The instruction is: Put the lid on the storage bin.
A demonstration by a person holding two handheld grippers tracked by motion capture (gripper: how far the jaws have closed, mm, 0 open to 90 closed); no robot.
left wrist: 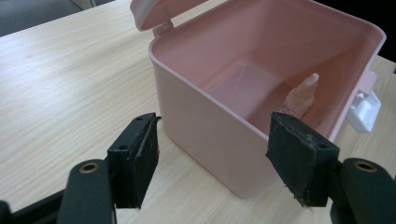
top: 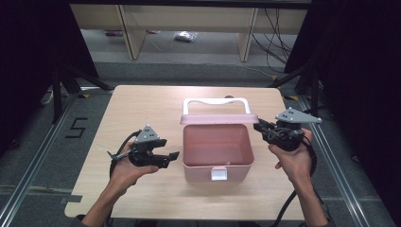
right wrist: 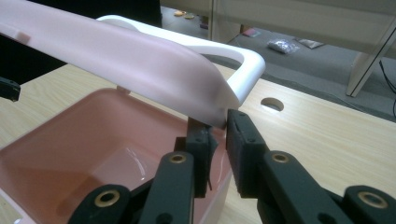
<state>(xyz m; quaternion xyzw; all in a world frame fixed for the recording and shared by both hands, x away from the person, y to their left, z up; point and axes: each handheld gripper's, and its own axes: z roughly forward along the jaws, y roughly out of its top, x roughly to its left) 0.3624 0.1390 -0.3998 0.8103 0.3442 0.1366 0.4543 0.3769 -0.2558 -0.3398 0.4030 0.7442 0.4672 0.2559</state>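
The wooden table point(top: 142, 101) is lying bare around the left gripper point(top: 163, 152), jaws apart, while the right gripper point(top: 259, 126) is pinching the box point(top: 215, 163) lid point(top: 218, 118) edge.

A pink plastic box point(top: 215, 153) sits mid-desk point(top: 142, 106), its lid point(top: 218, 118) raised behind. Inside, near the front wall, stands what may be a small bottle point(left wrist: 301, 95).

This looks like a lab or test room set up for recording, not a home. A small wooden desk point(top: 142, 109) stands alone on a grey floor point(top: 189, 71). Black curtains point(top: 28, 61) hang on both sides, with dark stands point(top: 61, 85) beside them. Metal rails point(top: 33, 161) run along the floor, and a number made of black tape point(top: 76, 127) is stuck there. Loose cables point(top: 276, 42) lie near plain wooden furniture point(top: 189, 21) at the back.
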